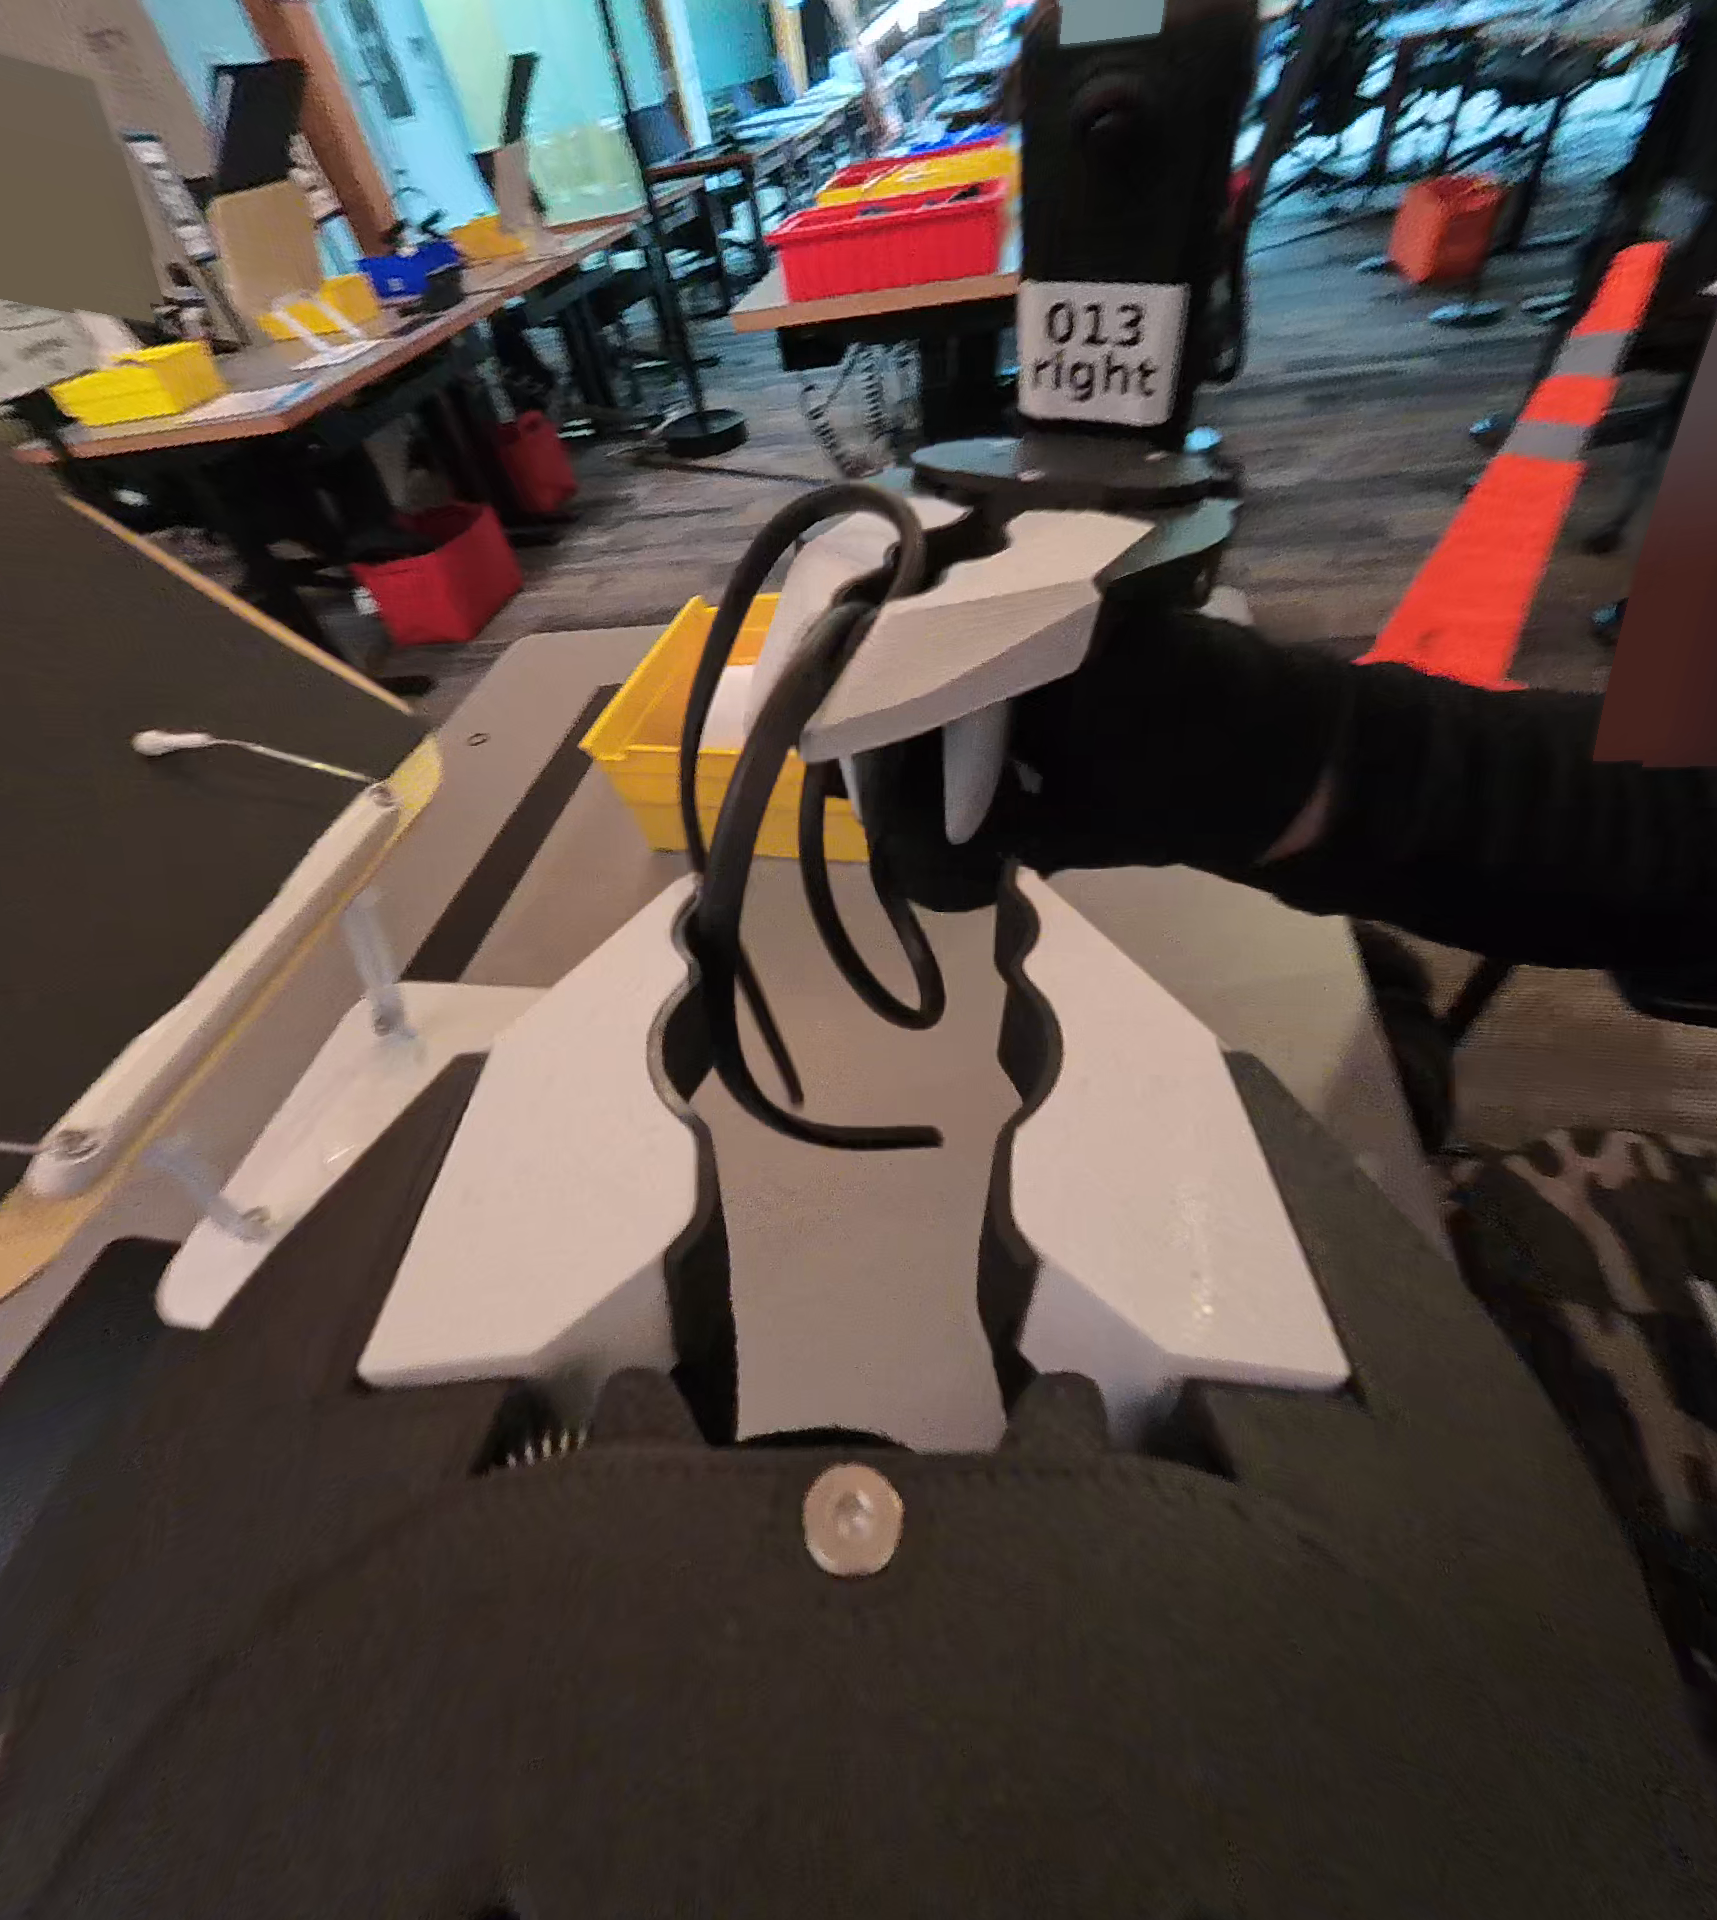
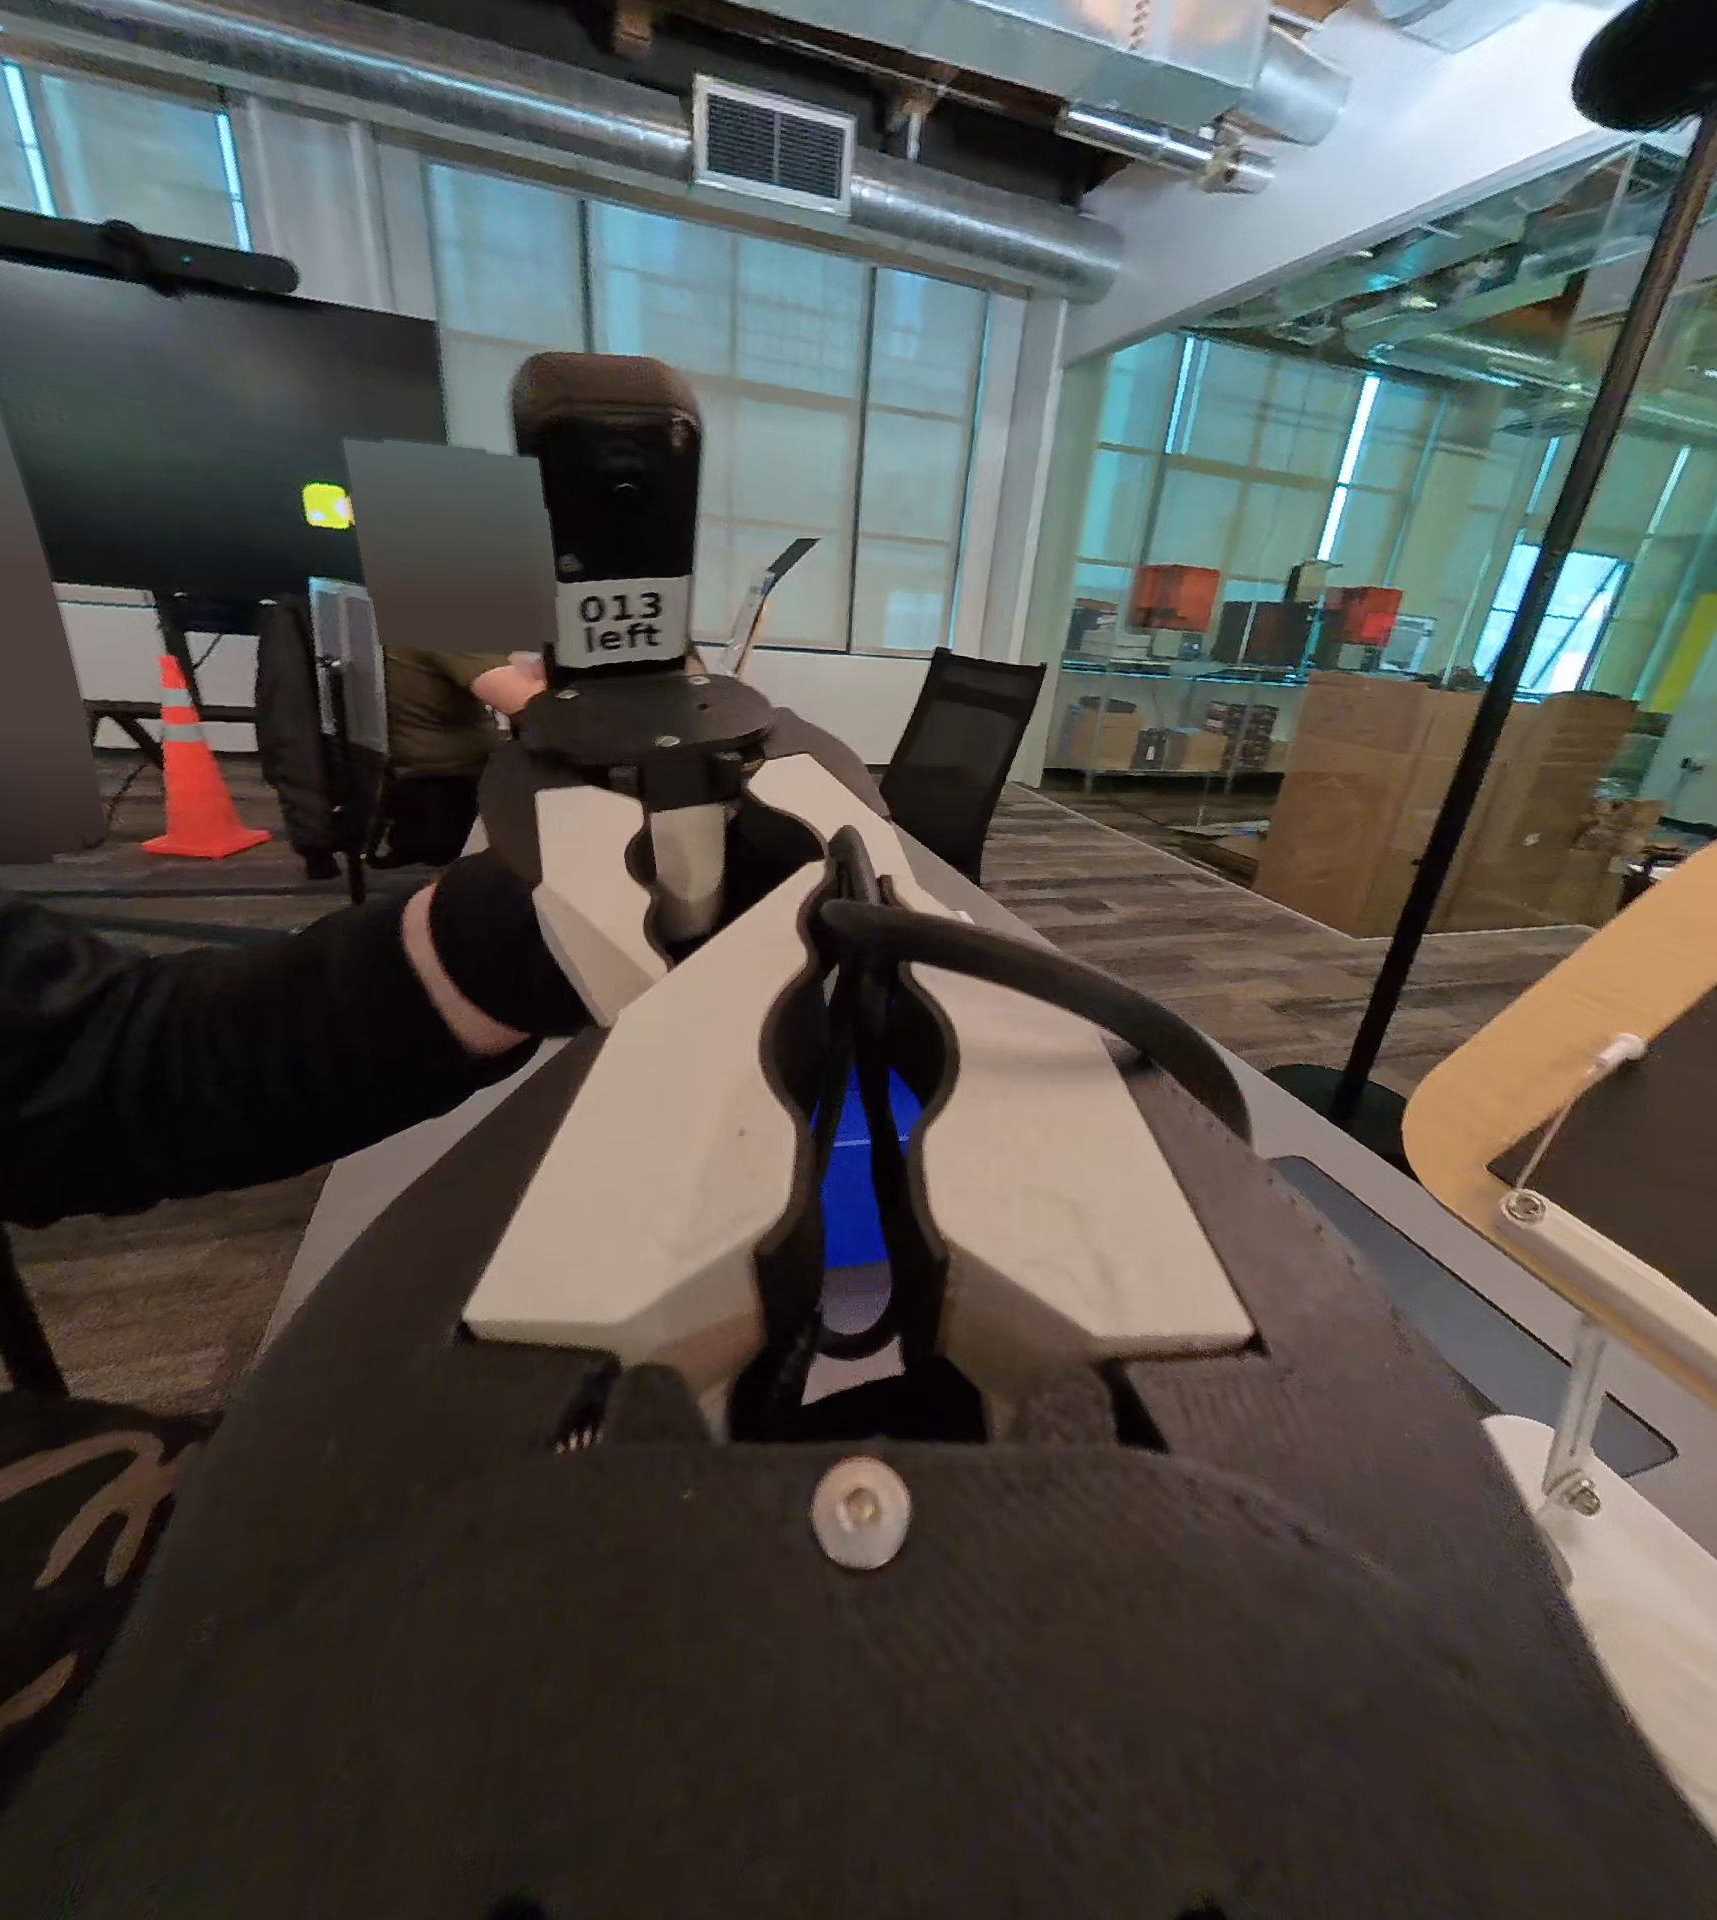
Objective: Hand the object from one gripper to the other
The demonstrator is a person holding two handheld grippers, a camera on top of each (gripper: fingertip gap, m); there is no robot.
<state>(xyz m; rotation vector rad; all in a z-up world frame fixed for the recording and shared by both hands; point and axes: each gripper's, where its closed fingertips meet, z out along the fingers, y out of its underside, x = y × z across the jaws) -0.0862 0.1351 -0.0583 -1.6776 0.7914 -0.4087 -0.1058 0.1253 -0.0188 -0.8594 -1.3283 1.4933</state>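
Observation:
A black cable (image 1: 729, 831) hangs in loops from my right gripper (image 1: 859, 623), which is shut on it at the top of the left wrist view. The loops dangle down between the white fingers (image 1: 563, 1164) of my left gripper (image 1: 849, 914), which is open; the cable touches its left fingertip. In the right wrist view, my right gripper (image 2: 854, 894) pinches the cable (image 2: 1041, 966), which arches off to the right. The left gripper (image 2: 698, 862) faces it just beyond, jaws apart, held by a black-gloved hand (image 2: 490, 956).
A yellow bin (image 1: 667, 748) sits on the grey table (image 1: 542, 831) under the grippers. A blue bin (image 2: 864, 1164) shows between the right fingers. A dark board with a tan edge (image 2: 1560, 987) stands beside. A black stand pole (image 2: 1519, 623) and an orange cone (image 1: 1498, 520) are nearby. My two grippers' fingertips are within a few centimetres of each other.

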